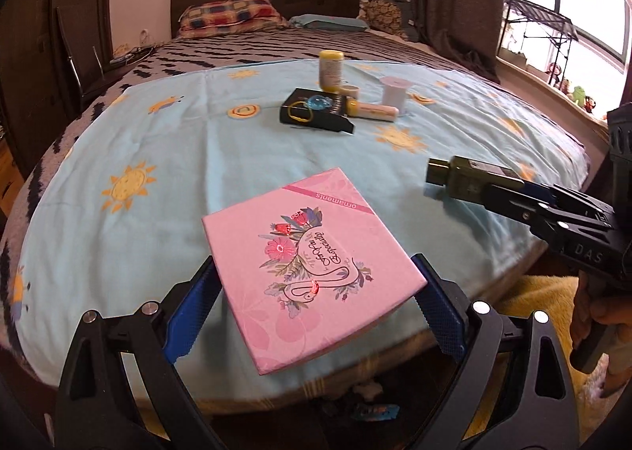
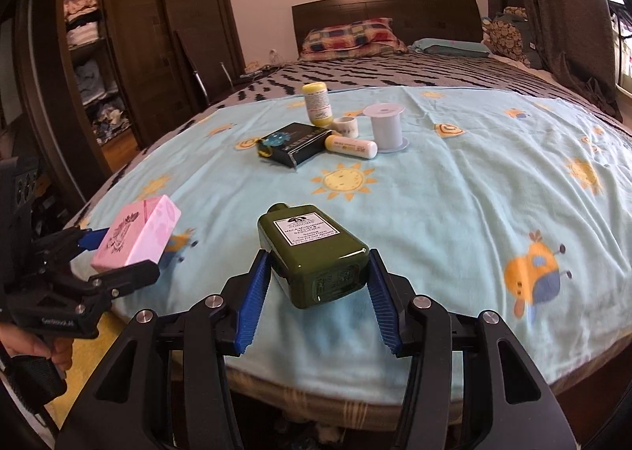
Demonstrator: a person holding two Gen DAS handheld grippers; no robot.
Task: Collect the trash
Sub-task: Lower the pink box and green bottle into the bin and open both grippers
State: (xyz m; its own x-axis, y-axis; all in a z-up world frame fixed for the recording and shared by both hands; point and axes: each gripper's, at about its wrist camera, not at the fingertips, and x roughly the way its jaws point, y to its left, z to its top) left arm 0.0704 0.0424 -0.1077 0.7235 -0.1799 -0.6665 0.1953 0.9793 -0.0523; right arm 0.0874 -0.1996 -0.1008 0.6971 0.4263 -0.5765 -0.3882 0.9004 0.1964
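The left gripper (image 1: 316, 292) pinches a pink box (image 1: 304, 268) between its blue fingers (image 1: 193, 312), the box tilted above the near edge of the bed's light blue blanket (image 1: 158, 173). Its underside is hidden, and its printed script reads upside down. The right gripper (image 2: 316, 292) clamps an olive-green bottle (image 2: 312, 252) by its base, neck pointing away; the small label text is too fine to read fully, and in the left wrist view most of the bottle is covered by the gripper, only the neck end showing.

Further back on the blanket sits one cluster: one black box (image 2: 294, 144) with a blue trinket (image 1: 318, 102) and a yellow ring on it, two yellow-capped bottles, one upright (image 2: 316, 102) and one lying down (image 2: 351, 146), one small white jar (image 2: 345, 125), partly hidden behind the lying bottle, and one pale spool (image 2: 386, 126). Two pillows lie by the headboard (image 2: 387, 12), the right one partly cut off behind the bedding.
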